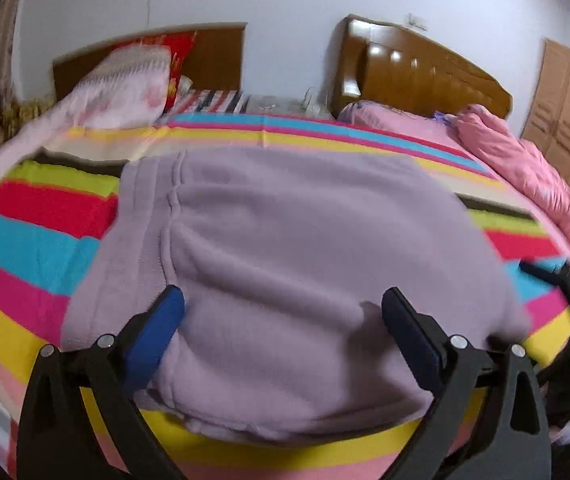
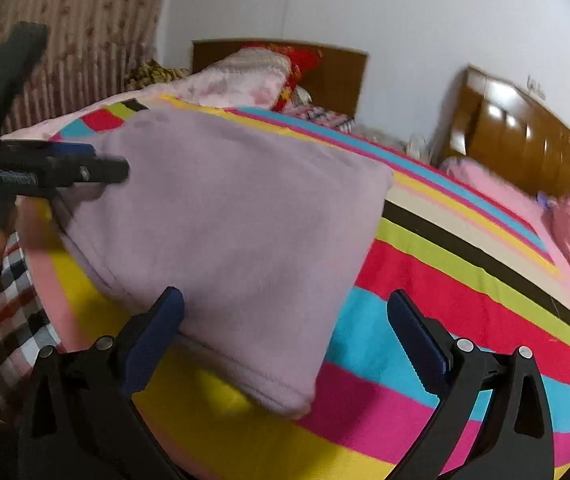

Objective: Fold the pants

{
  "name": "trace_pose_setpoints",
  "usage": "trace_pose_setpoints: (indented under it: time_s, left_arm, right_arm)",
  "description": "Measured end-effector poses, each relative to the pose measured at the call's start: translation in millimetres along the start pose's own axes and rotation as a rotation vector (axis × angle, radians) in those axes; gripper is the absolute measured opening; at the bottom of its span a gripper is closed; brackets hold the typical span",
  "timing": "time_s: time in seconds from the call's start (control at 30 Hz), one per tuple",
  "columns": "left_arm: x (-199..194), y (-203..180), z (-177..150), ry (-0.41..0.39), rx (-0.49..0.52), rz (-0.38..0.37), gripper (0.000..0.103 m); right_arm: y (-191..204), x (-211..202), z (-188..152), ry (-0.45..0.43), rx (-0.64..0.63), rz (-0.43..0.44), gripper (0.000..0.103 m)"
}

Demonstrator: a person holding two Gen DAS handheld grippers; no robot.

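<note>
Lilac fleece pants [image 1: 285,264] lie folded on the striped bedsheet [image 2: 465,280], squared for tidying; left gripper [image 1: 283,312] and right gripper [image 2: 285,312] hover spread, pinching nothing.

text: none legible | labels: none | numbers: none | signs: none

A bed [image 1: 37,248] covered by a bright striped sheet [image 2: 465,280] fills both views. Folded lilac pants [image 1: 285,264] lie on it at the frame's centre. A pink quilt [image 1: 533,184] lies at the right edge, a floral pillow [image 1: 125,88] at upper left.
</note>
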State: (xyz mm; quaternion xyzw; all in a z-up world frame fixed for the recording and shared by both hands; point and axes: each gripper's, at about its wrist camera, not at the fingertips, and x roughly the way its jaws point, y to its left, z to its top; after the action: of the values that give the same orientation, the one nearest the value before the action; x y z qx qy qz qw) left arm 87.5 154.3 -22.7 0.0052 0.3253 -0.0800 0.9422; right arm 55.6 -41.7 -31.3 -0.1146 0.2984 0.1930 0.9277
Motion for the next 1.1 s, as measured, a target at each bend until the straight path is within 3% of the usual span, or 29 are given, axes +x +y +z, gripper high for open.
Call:
trace_pose_setpoints:
  time_s: [0.07, 0.13, 0.33, 0.4, 0.47, 0.57, 0.73, 0.77, 0.83, 0.97, 1.03, 1.07, 1.1]
  left_arm:
    - [-4.9, -0.4, -7.6, -0.005, 0.034, 0.002, 0.099]
    - [-5.5, 5.2, -10.8, -0.004, 0.021, -0.012, 0.099]
    - [-6.6, 15.9, -17.0, -0.043, -0.033, -0.056, 0.099]
    - [-6.2, 18.2, -14.9, -0.063, -0.047, -0.075, 0.099]
    - [-8.6, 24.1, -17.7, -0.095, -0.082, -0.107, 0.099]
    - [-9.4, 24.2, -19.9, -0.120, -0.088, -0.110, 0.099]
    - [-12.8, 20.3, -26.8, -0.149, -0.039, -0.097, 0.099]
    - [-14.8, 22.9, -22.4, -0.134, -0.051, -0.100, 0.099]
    - [-24.7, 27.3, -6.7, -0.114, -0.096, -0.081, 0.097]
    - [-50.1, 25.7, 28.8, -0.210, -0.120, -0.126, 0.101]
    - [-40.3, 22.3, 39.8, -0.194, -0.109, -0.119, 0.101]
    - [-26.8, 20.7, 42.5, -0.153, -0.098, -0.088, 0.101]
    - [-8.6, 21.9, 42.1, -0.081, -0.099, -0.010, 0.101]
  right_arm:
    - [-17.9, 5.4, -2.3, 0.051, 0.124, 0.094, 0.098]
    - [-26.0, 9.7, -3.0, 0.072, 0.163, 0.143, 0.098]
    - [-18.1, 6.2, 1.9, 0.067, 0.114, 0.098, 0.098]
    - [-18.1, 1.0, 11.9, 0.074, 0.098, 0.086, 0.098]
    - [-17.6, -8.3, 27.9, 0.018, 0.060, 0.042, 0.098]
    - [-14.4, -1.1, 49.2, 0.000, 0.033, 0.022, 0.098]
    - [31.0, 21.9, 37.6, 0.065, -0.110, 0.095, 0.098]
    - [35.3, 18.1, 34.6, 0.036, -0.129, 0.069, 0.098]
    - [28.3, 14.7, 40.5, 0.061, -0.084, 0.087, 0.098]
    - [27.9, -4.8, 57.1, -0.035, -0.049, 0.080, 0.098]
    - [40.7, -1.0, 56.2, -0.026, -0.071, 0.104, 0.098]
    - [51.2, 6.5, 50.1, 0.011, -0.102, 0.112, 0.098]
    - [59.3, 12.2, 42.3, 0.042, -0.126, 0.109, 0.098]
